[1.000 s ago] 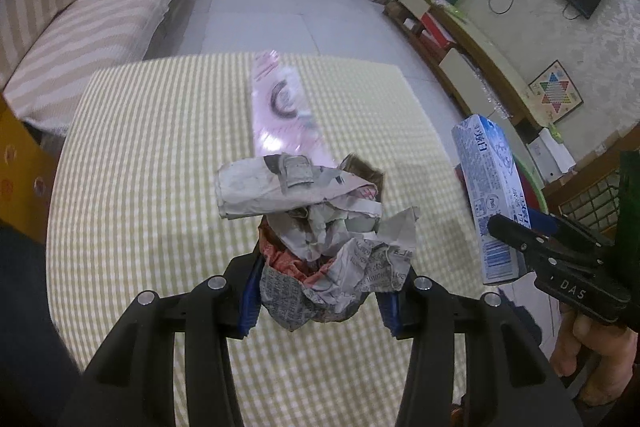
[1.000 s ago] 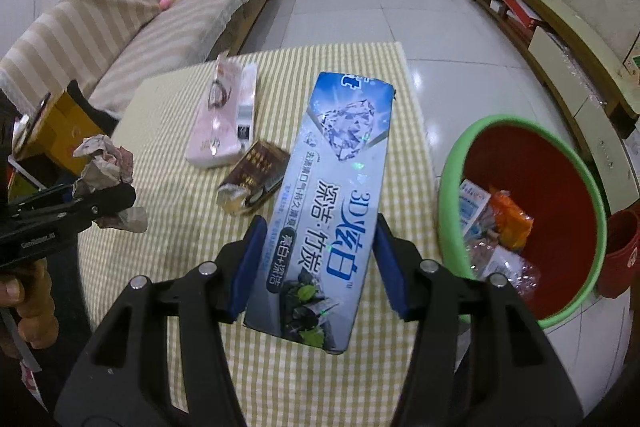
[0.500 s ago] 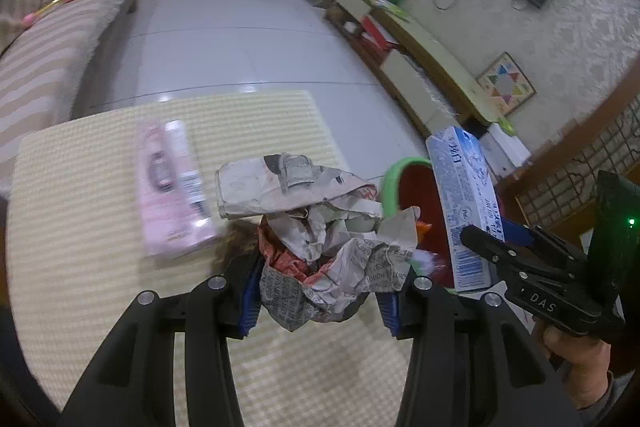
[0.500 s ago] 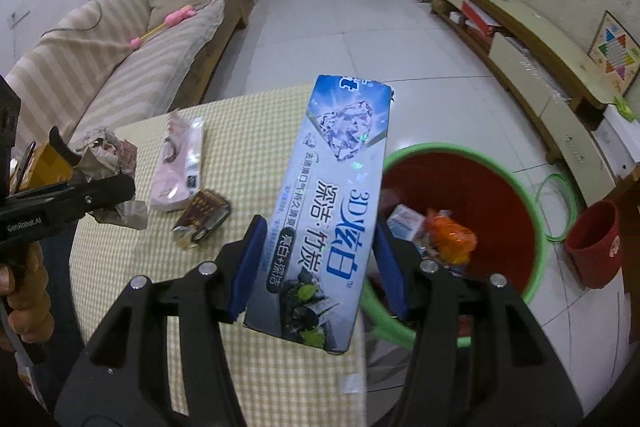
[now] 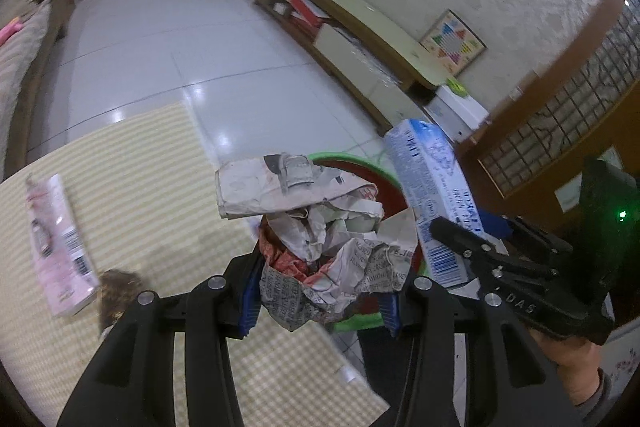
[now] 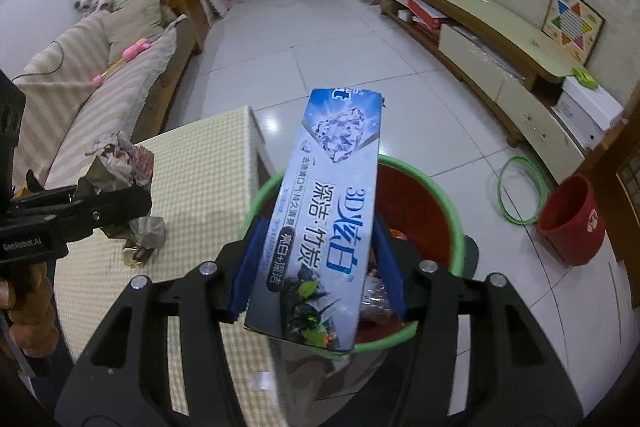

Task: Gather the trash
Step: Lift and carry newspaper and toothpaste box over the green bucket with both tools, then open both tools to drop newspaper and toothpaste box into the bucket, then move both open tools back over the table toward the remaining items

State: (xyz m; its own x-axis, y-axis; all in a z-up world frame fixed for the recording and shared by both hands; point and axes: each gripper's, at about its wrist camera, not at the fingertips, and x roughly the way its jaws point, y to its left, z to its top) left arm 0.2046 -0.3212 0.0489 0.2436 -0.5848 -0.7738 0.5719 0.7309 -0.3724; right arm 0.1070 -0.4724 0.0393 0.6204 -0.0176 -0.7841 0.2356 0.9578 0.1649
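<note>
- Two grippers over red bin [image 6: 416,203], beside checked table [image 6: 200,187]; pink box [image 5: 60,247] left on table.
- L gripper [image 5: 320,291] clamps newspaper wad [image 5: 320,227], angled down.
- R gripper [image 6: 316,275] clamps toothpaste box [image 6: 332,219], angled down over bin.

Both loads have swung off the table: crumpled newspaper [image 5: 320,247] and toothpaste box [image 6: 324,211] now hang over the bin [image 6: 444,203].

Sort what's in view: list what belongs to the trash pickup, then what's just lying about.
Part of the job:
- crumpled newspaper, held in the left gripper
- toothpaste box, held in the right gripper
- green-rimmed bin
- pink package and brown wrapper on the table

Just lying about:
- small red bucket
- green hose
- sofa
- game board
</note>
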